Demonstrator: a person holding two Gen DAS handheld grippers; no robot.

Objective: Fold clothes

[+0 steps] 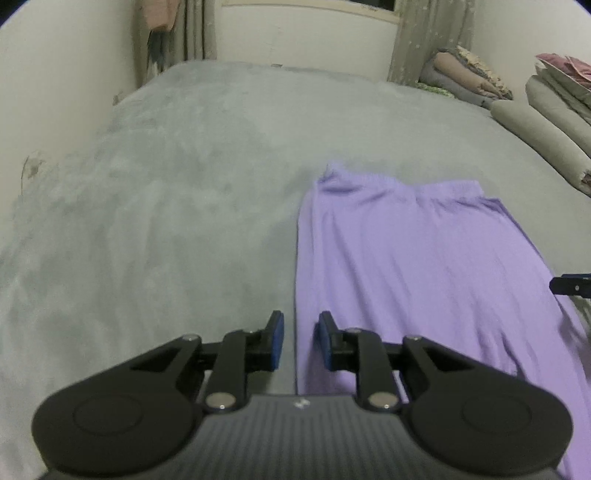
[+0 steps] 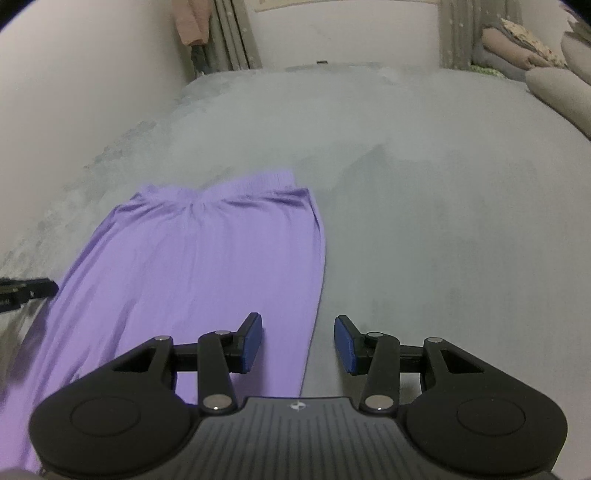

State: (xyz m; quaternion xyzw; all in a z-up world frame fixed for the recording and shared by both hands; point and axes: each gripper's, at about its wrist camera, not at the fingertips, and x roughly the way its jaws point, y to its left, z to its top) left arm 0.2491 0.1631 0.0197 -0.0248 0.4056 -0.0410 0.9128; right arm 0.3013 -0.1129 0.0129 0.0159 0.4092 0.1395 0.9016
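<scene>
A purple garment (image 1: 424,258) lies flat and lengthwise on the grey bed cover (image 1: 166,184), its gathered end pointing away from me. My left gripper (image 1: 298,325) hovers over the garment's left edge with a small gap between its blue pads and nothing between them. My right gripper (image 2: 298,328) stands wider open above the right edge of the garment (image 2: 192,258), also holding nothing. Each gripper's tip shows at the side of the other's view: right gripper (image 1: 570,284), left gripper (image 2: 26,290).
Folded quilts and pillows (image 1: 546,122) are stacked along the bed's right side and far corner. A pale wall (image 2: 92,92) borders the bed on the left. Curtains (image 1: 424,40) and a hanging pink cloth (image 2: 192,22) are at the far end.
</scene>
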